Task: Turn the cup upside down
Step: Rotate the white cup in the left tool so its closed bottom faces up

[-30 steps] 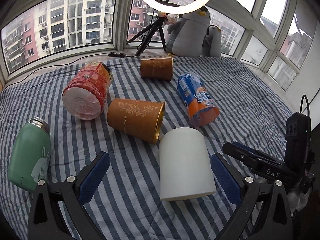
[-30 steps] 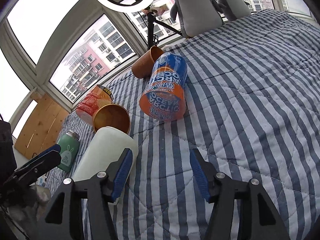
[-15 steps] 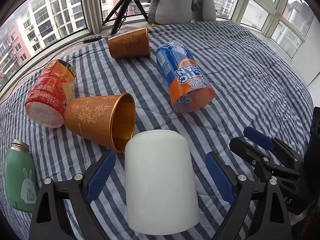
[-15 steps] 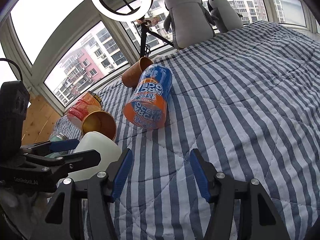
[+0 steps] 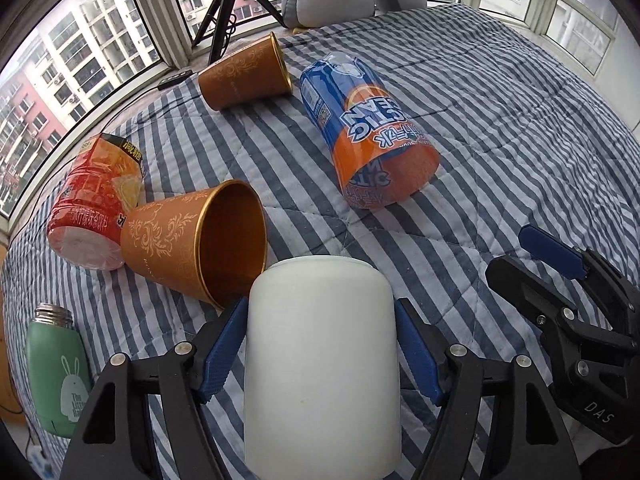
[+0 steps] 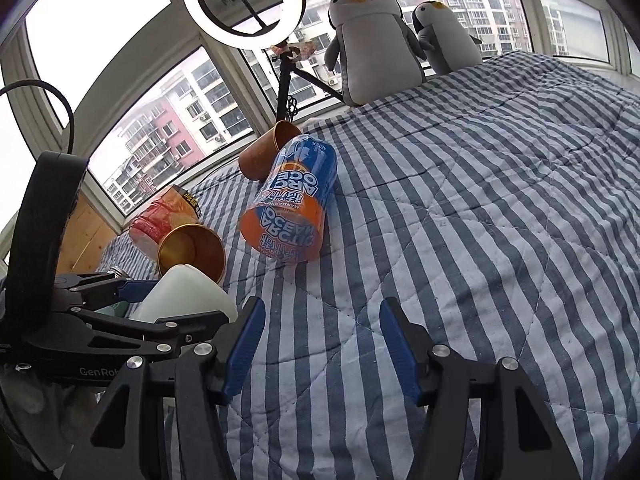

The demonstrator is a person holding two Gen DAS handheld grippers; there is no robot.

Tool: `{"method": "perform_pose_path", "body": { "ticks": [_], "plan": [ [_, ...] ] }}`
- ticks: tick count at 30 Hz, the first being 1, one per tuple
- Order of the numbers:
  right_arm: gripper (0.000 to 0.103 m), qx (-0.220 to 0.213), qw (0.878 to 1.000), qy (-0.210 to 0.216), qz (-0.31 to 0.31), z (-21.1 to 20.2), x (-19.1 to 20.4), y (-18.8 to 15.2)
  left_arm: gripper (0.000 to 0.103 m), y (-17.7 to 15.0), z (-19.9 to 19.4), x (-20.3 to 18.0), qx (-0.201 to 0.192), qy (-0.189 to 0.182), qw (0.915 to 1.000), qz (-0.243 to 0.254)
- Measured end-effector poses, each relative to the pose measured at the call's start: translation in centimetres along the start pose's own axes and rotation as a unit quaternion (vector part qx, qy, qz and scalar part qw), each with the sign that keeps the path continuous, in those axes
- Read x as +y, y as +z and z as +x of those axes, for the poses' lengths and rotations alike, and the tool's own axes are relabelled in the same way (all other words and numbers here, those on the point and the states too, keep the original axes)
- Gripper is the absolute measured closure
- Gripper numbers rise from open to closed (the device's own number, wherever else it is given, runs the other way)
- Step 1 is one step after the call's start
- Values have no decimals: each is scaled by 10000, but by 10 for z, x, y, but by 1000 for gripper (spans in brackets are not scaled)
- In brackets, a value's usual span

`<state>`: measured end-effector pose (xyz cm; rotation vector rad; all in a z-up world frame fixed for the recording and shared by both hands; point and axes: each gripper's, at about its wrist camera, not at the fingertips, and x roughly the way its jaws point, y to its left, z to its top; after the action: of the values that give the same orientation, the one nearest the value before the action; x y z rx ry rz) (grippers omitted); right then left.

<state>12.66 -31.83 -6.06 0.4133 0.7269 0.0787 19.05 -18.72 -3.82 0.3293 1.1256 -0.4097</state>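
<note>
A plain white cup [image 5: 322,360] sits between the two blue-padded fingers of my left gripper [image 5: 320,354], which is shut on its sides; its closed base points away from the camera. The cup also shows in the right wrist view [image 6: 186,294], low at the left, held by the left gripper. My right gripper [image 6: 322,346] is open and empty above the striped blanket [image 6: 480,240]; it also appears at the right edge of the left wrist view [image 5: 560,276].
Two gold-patterned brown cups lie on their sides, one near [image 5: 196,240], one far [image 5: 244,76]. A blue-orange bottle [image 5: 368,132] and a red bottle [image 5: 96,200] lie flat. A green flask [image 5: 58,372] is at the left. Plush penguins [image 6: 374,36] and a ring light [image 6: 242,0] stand at the window.
My left gripper moved forward around the white cup and closed on its sides. The right gripper stayed open and shifted little.
</note>
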Motion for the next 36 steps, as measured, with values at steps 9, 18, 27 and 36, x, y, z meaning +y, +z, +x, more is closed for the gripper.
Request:
{"method": "perform_pose_path", "body": {
  "ticks": [9,18,27,36],
  "plan": [
    [47,-298,9980,-341,-440,-7,17,-6,27,-23,-16,15,-435,-308,9981,-301],
    [47,-676,9907,-584,-1025,-18,43,-12,27,-78,-62,38,-1749,-302,9806,-834],
    [47,-865,9857,-555,-1337,-25,69,-18,27,-121,-96,63,-3225,-1,9331,-1592],
    [47,-860,9862,-540,-1305,-24,75,-23,27,-120,-83,53,-3575,-20,9209,-1553]
  ]
}}
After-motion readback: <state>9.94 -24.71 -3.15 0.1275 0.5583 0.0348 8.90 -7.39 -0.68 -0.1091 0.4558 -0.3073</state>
